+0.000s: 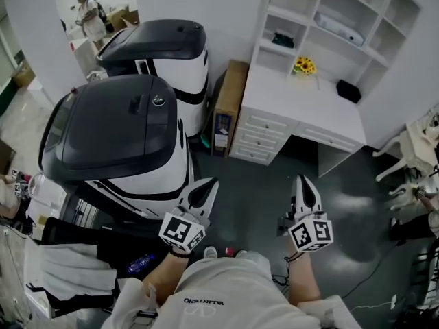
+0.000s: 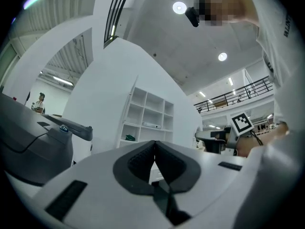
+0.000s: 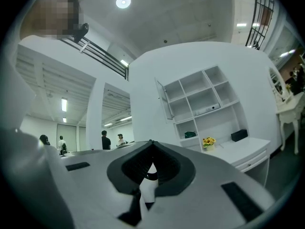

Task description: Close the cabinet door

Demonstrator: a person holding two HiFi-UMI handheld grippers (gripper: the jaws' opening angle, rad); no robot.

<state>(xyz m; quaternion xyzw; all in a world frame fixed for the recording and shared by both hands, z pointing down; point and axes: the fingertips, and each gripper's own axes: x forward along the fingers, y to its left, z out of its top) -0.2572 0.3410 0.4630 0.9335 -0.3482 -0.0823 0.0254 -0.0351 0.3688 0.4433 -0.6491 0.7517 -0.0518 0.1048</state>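
Observation:
A white desk (image 1: 322, 118) with an open-shelf hutch (image 1: 329, 12) stands against the far wall. In the right gripper view the hutch (image 3: 202, 101) has a narrow white cabinet door (image 3: 163, 99) swung open at its upper left corner. My left gripper (image 1: 206, 192) and right gripper (image 1: 304, 184) hover side by side over the dark floor, well short of the desk. Both point toward it, with nothing between their jaws. In the left gripper view the shut tips (image 2: 154, 144) aim at the hutch (image 2: 147, 116); the right gripper's (image 3: 151, 143) pads meet too.
Two large black-and-white machines (image 1: 116, 136) (image 1: 164, 46) crowd the left side. A brown box (image 1: 230, 101) leans beside the desk drawers (image 1: 260, 136). Sunflowers (image 1: 304, 66) and a black box (image 1: 348, 91) sit on the desktop. A white chair (image 1: 411, 149) stands at the right.

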